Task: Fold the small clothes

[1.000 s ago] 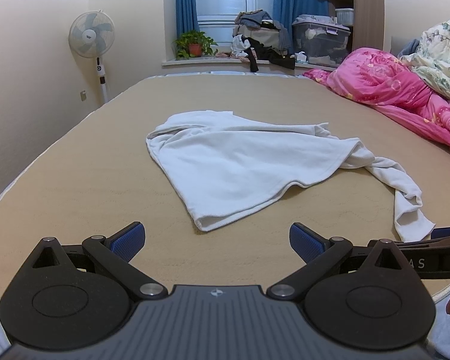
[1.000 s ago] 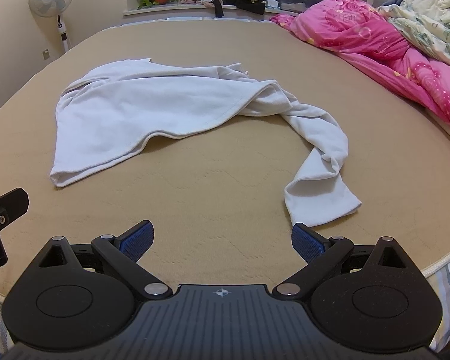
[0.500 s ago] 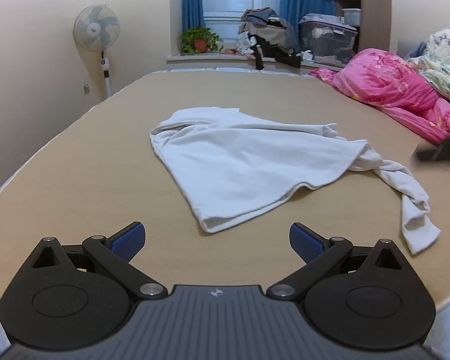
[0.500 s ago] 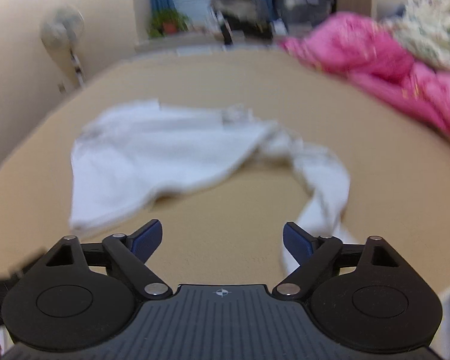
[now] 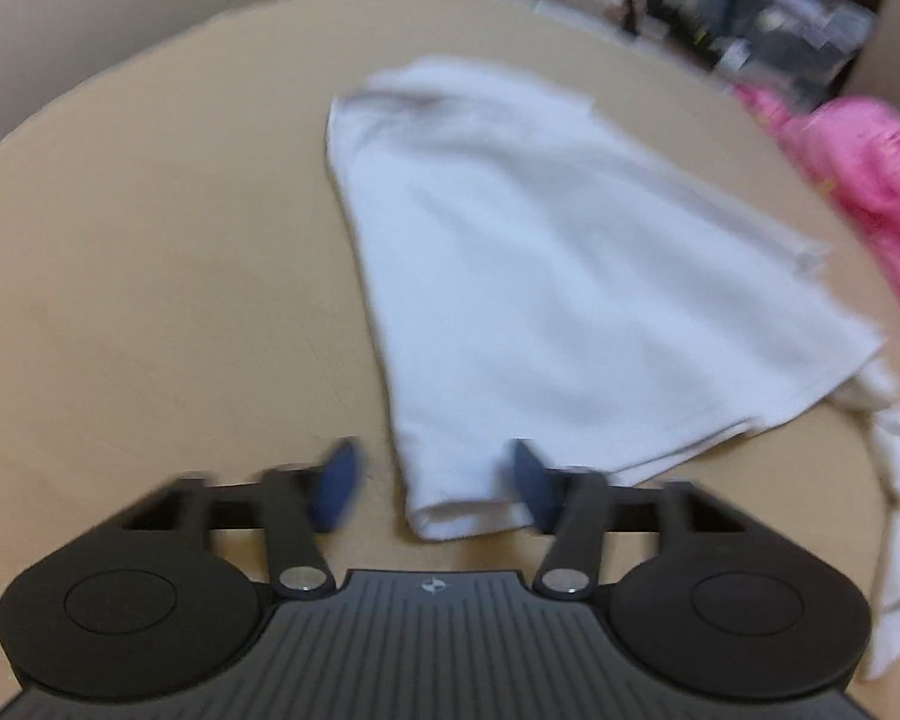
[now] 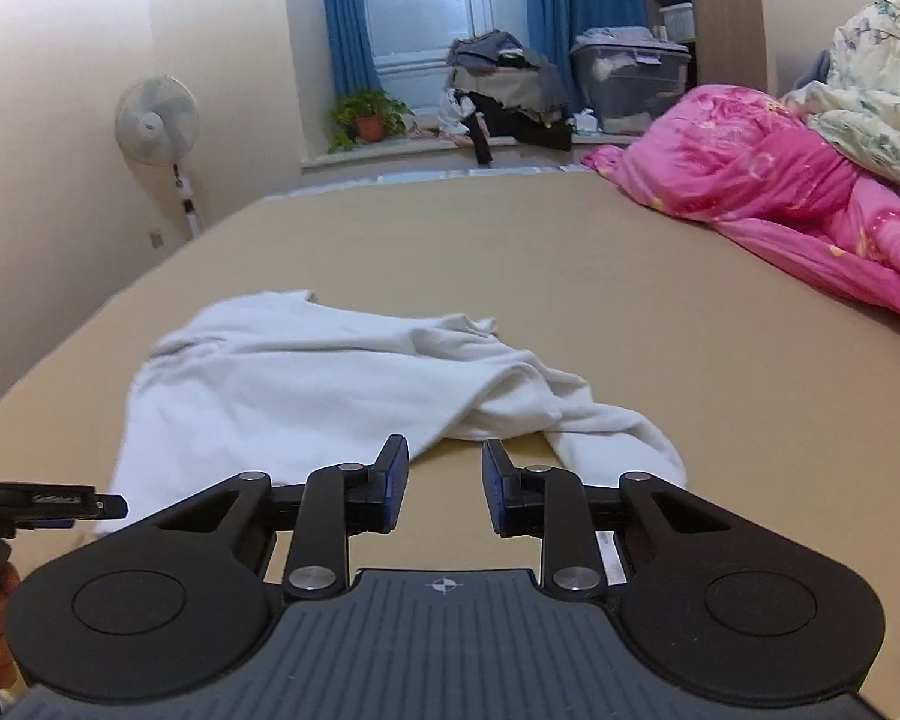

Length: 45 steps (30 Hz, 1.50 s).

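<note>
A white long-sleeved garment lies crumpled on the tan bed sheet; it also shows in the right wrist view. My left gripper is open, low over the sheet, with the garment's near corner between its blue pads. My right gripper is open with the jaws partly closed, empty, just short of the garment's edge and its sleeve. The left gripper also shows at the left edge of the right wrist view.
A pink quilt and a floral duvet are heaped along the right side of the bed. A fan stands at the far left. A potted plant, clothes and a storage box sit on the far sill.
My left gripper has moved forward and down onto the garment's near corner, its jaws narrower. My right gripper has tilted up, moved towards the garment and narrowed its jaws.
</note>
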### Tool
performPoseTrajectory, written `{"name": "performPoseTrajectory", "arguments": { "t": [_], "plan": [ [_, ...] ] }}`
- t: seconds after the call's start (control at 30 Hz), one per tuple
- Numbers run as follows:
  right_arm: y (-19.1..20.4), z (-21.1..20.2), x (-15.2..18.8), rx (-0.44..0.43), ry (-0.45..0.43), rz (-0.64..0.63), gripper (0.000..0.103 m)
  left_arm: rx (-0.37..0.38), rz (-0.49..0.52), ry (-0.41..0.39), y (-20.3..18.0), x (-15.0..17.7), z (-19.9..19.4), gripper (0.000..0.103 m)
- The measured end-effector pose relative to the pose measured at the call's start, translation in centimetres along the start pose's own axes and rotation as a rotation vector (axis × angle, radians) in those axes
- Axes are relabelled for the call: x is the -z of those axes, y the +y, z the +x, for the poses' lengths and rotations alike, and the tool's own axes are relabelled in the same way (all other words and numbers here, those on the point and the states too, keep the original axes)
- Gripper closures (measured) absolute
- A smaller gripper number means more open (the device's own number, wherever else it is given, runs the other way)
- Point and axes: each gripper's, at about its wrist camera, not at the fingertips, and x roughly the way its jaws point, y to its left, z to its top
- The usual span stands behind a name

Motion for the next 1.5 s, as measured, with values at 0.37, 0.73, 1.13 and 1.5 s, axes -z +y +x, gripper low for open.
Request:
{"name": "performPoseTrajectory", "arguments": {
  "t": [0.37, 0.73, 1.13, 1.5],
  "plan": [
    [-1.9, 0.2, -0.1, -0.011, -0.018, 0.124, 0.079, 0.039, 0.240, -0.122, 5.9, -0.1, -10.5, 0.098],
    [-1.7, 5.4, 1.0, -0.040, 0.142, 0.211, 0.073, -0.030, 0.125, -0.039, 17.1, 2.0, -12.6, 0.082],
    [1.9, 12.7, 4.0, -0.019, 0.223, -0.005, 0.076, 0.010, 0.072, 0.104, 16.1, 2.3, -7.9, 0.072],
    [0.2, 1.2, 0.2, -0.190, 0.132, 0.073, 0.099, 0.078, 0.040, 0.000, 17.4, 2.3, -13.0, 0.100]
  ]
}}
